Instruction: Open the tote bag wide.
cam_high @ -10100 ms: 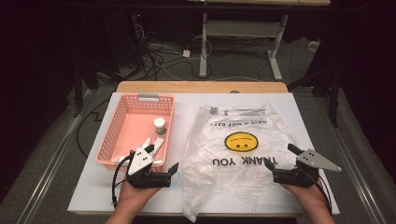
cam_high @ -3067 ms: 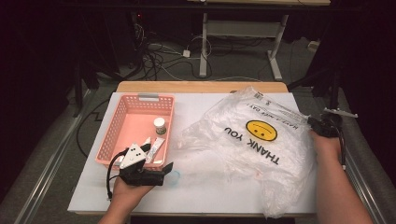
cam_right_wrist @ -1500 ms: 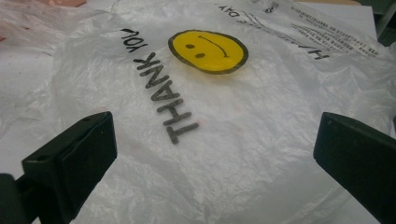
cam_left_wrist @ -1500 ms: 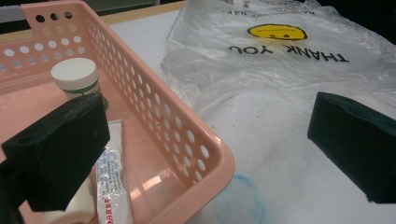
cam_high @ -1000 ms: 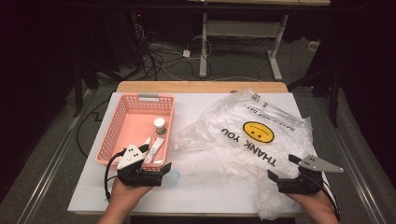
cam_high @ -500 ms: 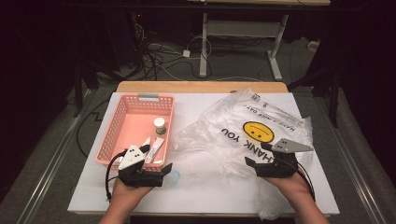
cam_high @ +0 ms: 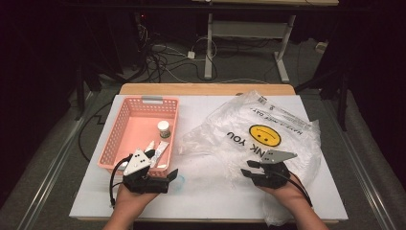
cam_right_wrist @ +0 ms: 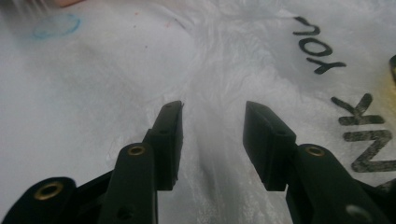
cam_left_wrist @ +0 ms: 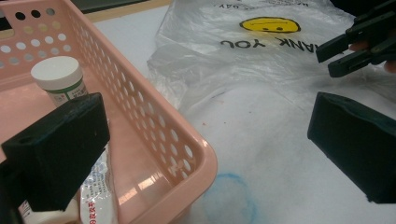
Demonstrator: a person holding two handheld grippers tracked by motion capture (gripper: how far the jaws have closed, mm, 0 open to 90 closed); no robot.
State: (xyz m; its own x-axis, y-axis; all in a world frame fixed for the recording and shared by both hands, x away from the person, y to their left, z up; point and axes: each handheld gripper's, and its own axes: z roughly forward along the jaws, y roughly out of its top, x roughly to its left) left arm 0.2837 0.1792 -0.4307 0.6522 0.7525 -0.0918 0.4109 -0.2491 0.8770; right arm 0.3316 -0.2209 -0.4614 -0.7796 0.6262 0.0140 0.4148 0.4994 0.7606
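Two grippers work here; the right gripper (cam_right_wrist: 212, 140) hovers with jaws parted astride a raised crease of the plastic bag (cam_high: 268, 139), which sprawls right of the pink basket (cam_high: 125, 139); thin, limp, slippery film, best pinched at that fold; the left gripper (cam_high: 160, 178) gapes wide beside the basket.

The high view looks forward and down from above the person's side onto the whole white worktop (cam_high: 206, 191). The left gripper view sits low and close at the pink perforated plastic basket (cam_left_wrist: 154, 126), facing across to the crinkled clear plastic bag with a yellow smiley face (cam_left_wrist: 261, 51). The right gripper view hangs very near over that same bag (cam_right_wrist: 219, 70), which all three views share.
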